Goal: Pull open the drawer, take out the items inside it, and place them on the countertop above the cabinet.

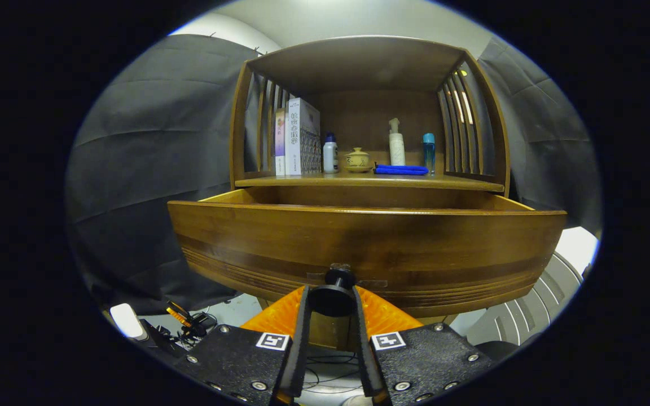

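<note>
A wooden cabinet drawer (367, 242) stands pulled out toward me, its front panel wide across the view. My gripper (332, 301) is shut on the drawer's dark round knob (333, 294), one finger pressing on each side of it. The drawer's inside is hidden behind its front panel. Above the drawer runs the countertop (460, 181), a wooden shelf with slatted sides and a roof.
On the countertop stand books (297, 144), a small white bottle (330, 155), a lidded yellow pot (357, 160), a folded blue cloth (401, 169), a pump bottle (396, 144) and a blue-capped bottle (428, 152). Cables and tools (187, 324) lie low to the left.
</note>
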A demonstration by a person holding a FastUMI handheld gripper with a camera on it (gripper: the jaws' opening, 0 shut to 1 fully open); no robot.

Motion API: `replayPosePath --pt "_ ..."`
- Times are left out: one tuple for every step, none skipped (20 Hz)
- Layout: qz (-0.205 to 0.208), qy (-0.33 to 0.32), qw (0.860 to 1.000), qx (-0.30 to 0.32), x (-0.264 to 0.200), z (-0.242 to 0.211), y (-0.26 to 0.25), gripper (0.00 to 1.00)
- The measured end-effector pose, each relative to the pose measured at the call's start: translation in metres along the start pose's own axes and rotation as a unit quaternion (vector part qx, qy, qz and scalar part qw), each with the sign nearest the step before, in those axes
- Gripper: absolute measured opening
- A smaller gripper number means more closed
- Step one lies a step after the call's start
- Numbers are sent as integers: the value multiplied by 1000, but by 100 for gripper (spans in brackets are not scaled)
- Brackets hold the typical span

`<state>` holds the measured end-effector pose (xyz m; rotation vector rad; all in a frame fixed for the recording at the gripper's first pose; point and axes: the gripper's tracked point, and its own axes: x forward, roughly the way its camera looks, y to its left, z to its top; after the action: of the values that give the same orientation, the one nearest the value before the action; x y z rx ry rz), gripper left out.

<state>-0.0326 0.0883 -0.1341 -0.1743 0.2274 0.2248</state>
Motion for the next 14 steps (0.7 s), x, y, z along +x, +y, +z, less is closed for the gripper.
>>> replayPosePath --pt "3 -2 1000 6 1 -1 1 40" --pt "4 -1 1000 9 -1 -1 2 43" --pt "9 -1 1000 7 -2 0 4 49" --pt "14 -3 1000 5 -4 2 4 55" --pt "18 -8 1000 3 -7 5 3 62" --pt "21 -18 1000 2 -8 10 2 68" --pt "25 -29 999 1 -9 16 2 75" --pt "29 -41 999 1 -13 24 1 81" --pt "33 -52 998 1 -16 32 1 87" --pt "34 -63 997 0 -21 42 0 94" --pt "34 -77 996 1 -24 53 -2 94" --pt "37 -89 995 4 -26 64 -2 94" --pt "43 -102 994 7 -27 75 -1 94" --pt "43 -113 993 8 -28 85 -4 94"
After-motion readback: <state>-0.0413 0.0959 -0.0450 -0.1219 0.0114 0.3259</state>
